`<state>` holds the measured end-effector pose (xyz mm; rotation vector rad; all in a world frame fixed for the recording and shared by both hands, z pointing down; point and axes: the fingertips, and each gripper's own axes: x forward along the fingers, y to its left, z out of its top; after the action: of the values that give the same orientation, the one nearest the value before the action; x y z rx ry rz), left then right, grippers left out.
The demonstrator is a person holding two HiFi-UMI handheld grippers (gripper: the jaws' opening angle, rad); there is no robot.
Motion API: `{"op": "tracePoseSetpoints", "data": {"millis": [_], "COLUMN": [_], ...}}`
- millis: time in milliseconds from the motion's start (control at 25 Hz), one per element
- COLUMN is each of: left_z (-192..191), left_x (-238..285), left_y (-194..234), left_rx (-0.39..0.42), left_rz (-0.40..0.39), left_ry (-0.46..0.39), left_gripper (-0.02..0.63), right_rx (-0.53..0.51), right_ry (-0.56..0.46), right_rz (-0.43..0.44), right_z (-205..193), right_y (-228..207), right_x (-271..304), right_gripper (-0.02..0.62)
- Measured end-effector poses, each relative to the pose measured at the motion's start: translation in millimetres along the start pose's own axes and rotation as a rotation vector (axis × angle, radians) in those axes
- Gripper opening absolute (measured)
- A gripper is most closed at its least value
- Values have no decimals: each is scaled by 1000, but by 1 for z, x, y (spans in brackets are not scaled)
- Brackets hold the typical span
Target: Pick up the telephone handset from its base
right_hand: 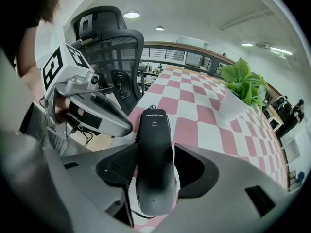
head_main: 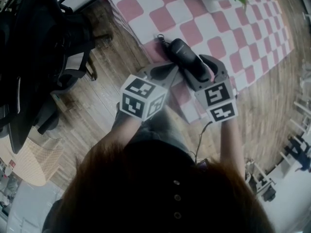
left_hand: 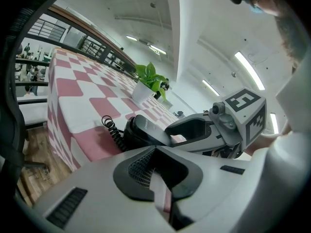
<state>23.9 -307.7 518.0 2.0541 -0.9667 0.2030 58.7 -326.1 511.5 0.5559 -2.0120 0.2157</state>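
Note:
The black telephone handset [head_main: 184, 55] lies at the near corner of the pink-and-white checked tablecloth [head_main: 160, 4]. In the right gripper view the handset [right_hand: 155, 144] runs lengthwise between my right gripper's [right_hand: 155, 152] wide jaws. It lies close against the left pad, and a thin gap shows at the right pad. From above, the right gripper [head_main: 197, 68] straddles the handset. My left gripper [head_main: 176, 68] sits just left of it, its tips together and empty. In the left gripper view the left gripper [left_hand: 155, 152] points at the handset [left_hand: 146, 129] and its coiled cord [left_hand: 111, 127]. I cannot make out the phone's base.
A potted green plant [right_hand: 243, 86] stands further back on the table. A black office chair [head_main: 29, 42] stands on the wooden floor [head_main: 97, 106] to the left. The table edge runs right under both grippers.

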Motion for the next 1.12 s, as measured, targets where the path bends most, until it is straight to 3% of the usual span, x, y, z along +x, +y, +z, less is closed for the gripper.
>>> {"op": "tracePoseSetpoints", "data": {"millis": [760,1120], "left_z": [-1,-1], "left_x": [4,2], "left_y": [-1,3], "left_rx": [-5,-3], "left_rz": [-11,-1], "left_ry": [14,14], "left_gripper": [6,6], "right_rx": [-6,5], "right_ry": [45,20], "right_rz": [53,37], "right_z": [-2,0], "right_y": [0,-1], "right_x": [2,0], "right_gripper": [227,222]}}
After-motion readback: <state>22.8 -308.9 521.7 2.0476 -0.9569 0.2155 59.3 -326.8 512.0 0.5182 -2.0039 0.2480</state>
